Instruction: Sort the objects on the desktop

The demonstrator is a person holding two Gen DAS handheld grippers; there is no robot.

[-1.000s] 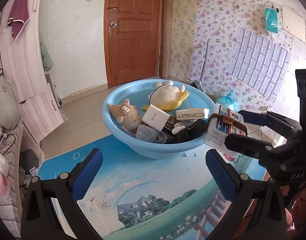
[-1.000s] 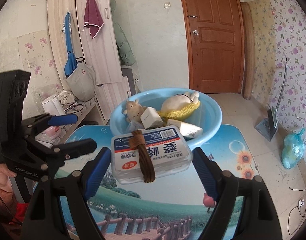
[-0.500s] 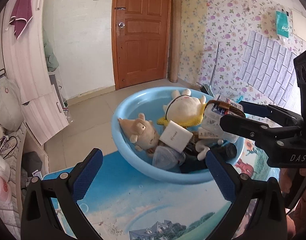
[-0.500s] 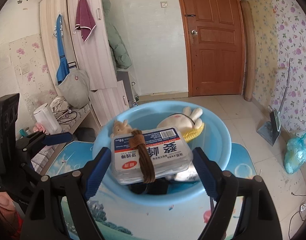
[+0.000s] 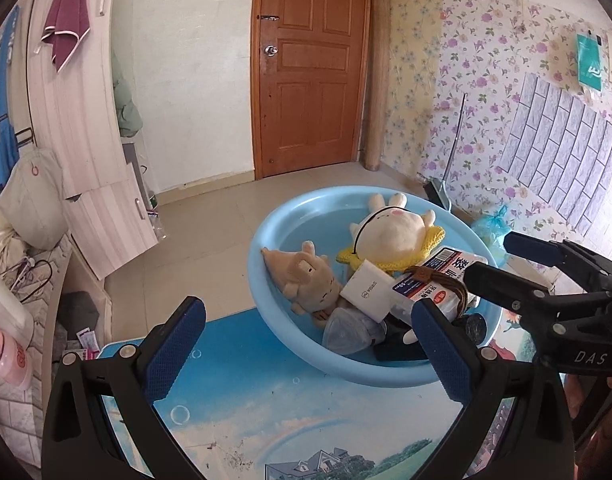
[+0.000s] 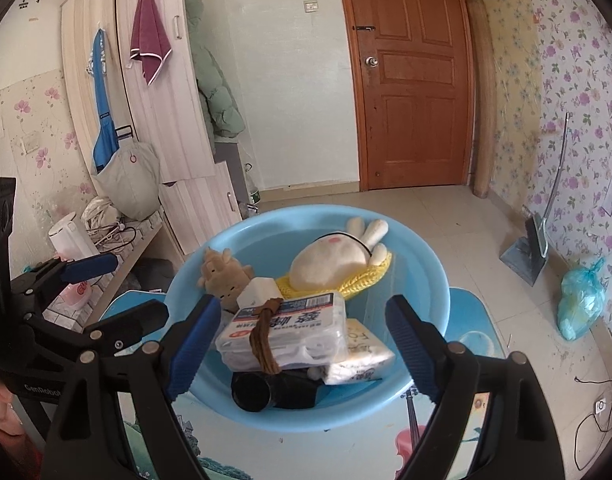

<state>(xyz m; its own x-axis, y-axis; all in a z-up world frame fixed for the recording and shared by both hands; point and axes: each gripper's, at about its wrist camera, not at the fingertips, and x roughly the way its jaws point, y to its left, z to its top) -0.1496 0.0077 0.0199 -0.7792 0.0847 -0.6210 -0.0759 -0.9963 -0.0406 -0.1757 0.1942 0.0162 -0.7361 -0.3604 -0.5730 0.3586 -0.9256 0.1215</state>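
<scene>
A clear plastic box (image 6: 290, 328) with a printed label and a brown band around it lies tilted on the heap inside the light blue basin (image 6: 434, 280). My right gripper (image 6: 302, 344) hovers over the basin's near rim with its jaws opening. The box sits between them, and a gap shows at the right pad. In the left wrist view the same box (image 5: 438, 284) rests beside the right gripper (image 5: 488, 256). My left gripper (image 5: 306, 348) stands open over the table with nothing between its pads, just short of the basin (image 5: 262, 248).
The basin also holds a white rabbit plush (image 6: 330, 260), a brown plush (image 6: 222, 280), a white charger block (image 6: 258, 292), a tissue pack (image 6: 358, 356) and a black cylinder (image 6: 266, 390). The picture-printed table (image 5: 246, 400) ends just behind the basin. A kettle (image 6: 68, 236) stands at left.
The right gripper carried the box from above the table forward over the basin and let go of it; the box now lies on the heap. The left gripper drew closer to the basin.
</scene>
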